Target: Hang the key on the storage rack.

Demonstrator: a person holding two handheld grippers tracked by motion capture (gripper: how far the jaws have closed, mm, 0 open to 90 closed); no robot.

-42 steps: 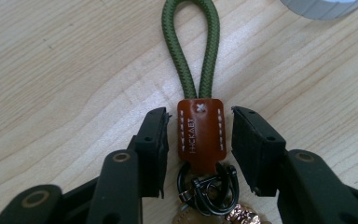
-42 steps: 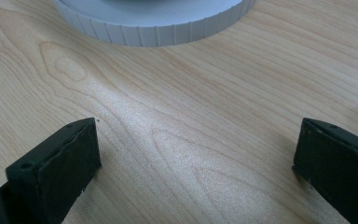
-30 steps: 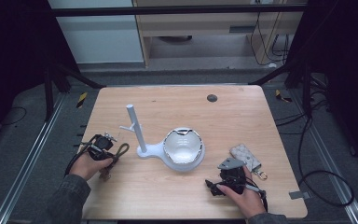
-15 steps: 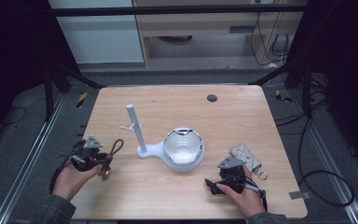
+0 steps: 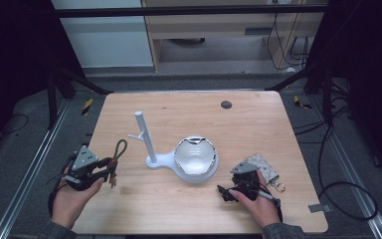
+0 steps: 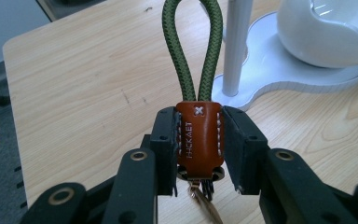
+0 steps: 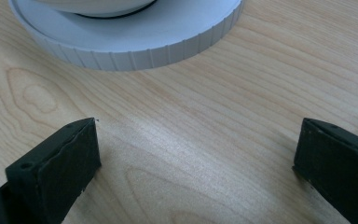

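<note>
My left gripper (image 6: 198,140) pinches a keychain (image 6: 198,135) by its leather tab, my right gripper (image 7: 196,163) spread empty; next I'd loop its cord over the stand's peg (image 5: 135,135).

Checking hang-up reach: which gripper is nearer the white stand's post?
Left. The left gripper, shut on the green-loop keychain, sits just left of the post. The right gripper rests open farther off, beyond the white bowl.

High view overhead, both gripper views close, low, sharing the white stand (image 5: 179,162)
</note>
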